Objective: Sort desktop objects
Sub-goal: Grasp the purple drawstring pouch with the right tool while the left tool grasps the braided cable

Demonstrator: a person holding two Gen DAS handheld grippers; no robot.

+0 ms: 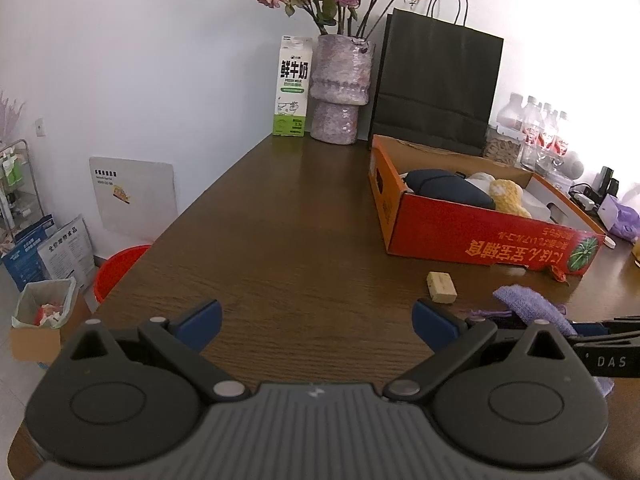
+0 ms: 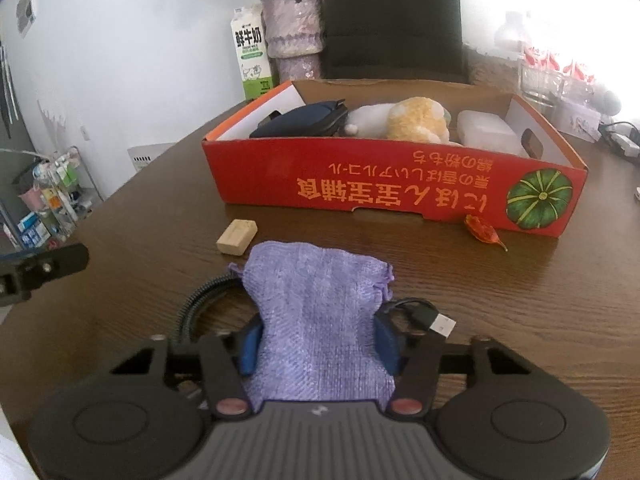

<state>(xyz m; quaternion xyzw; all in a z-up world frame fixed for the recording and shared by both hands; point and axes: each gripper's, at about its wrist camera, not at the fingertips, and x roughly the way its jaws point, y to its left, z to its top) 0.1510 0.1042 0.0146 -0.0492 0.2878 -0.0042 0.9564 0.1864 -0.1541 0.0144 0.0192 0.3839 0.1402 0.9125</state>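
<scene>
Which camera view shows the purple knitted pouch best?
The right wrist view: the purple knitted pouch fills the centre, squeezed between the right gripper pads. The left wrist view shows only a part of it at the right edge, partly hidden behind the gripper body.

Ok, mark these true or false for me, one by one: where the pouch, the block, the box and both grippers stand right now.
1. The right hand-held gripper is closed on the purple pouch. True.
2. The left hand-held gripper holds the tan block. False: its jaws are open and empty; the block lies on the table.
3. The red box is empty. False: it holds a dark case, a plush toy and more.
4. A USB plug lies beside the pouch. True.
5. The milk carton lies flat. False: it stands upright beside the vase.
</scene>
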